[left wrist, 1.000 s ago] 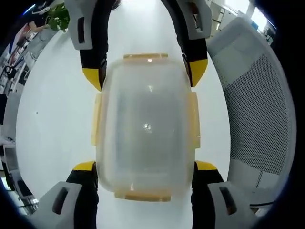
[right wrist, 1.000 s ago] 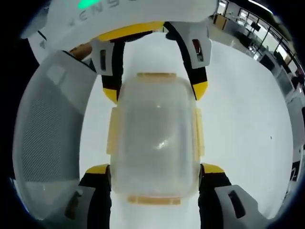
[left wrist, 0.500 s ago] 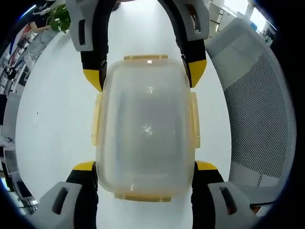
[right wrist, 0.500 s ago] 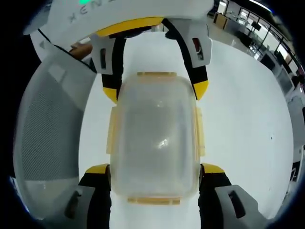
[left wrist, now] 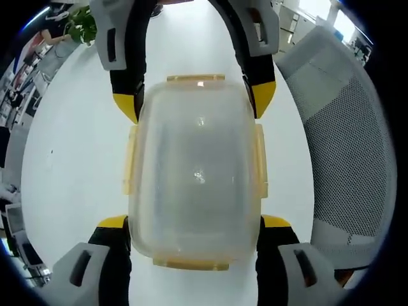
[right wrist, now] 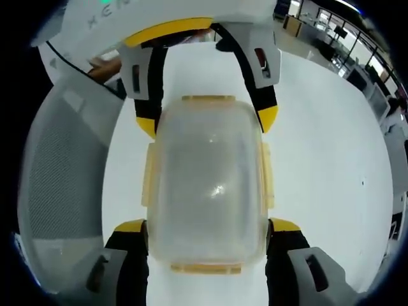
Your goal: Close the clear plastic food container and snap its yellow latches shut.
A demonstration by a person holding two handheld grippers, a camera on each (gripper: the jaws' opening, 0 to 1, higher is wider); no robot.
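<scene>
Nothing has moved; both grippers straddle the lidded container [left wrist: 194, 169].

The clear, faintly frosted rectangular plastic food container [left wrist: 194, 172] has a milky, translucent lid and pale yellow latches [left wrist: 130, 159] along its edges. The left tool [left wrist: 194, 220] is black with bright yellow tips and light grey housings. The right tool [right wrist: 207, 223] has the same black, yellow and grey scheme. The smooth flat surface [left wrist: 70, 153] is plain white. A light grey office chair [left wrist: 347, 146] has a mesh back patterned with fine dark dots. A leafy potted plant [left wrist: 83, 27] is green.
</scene>
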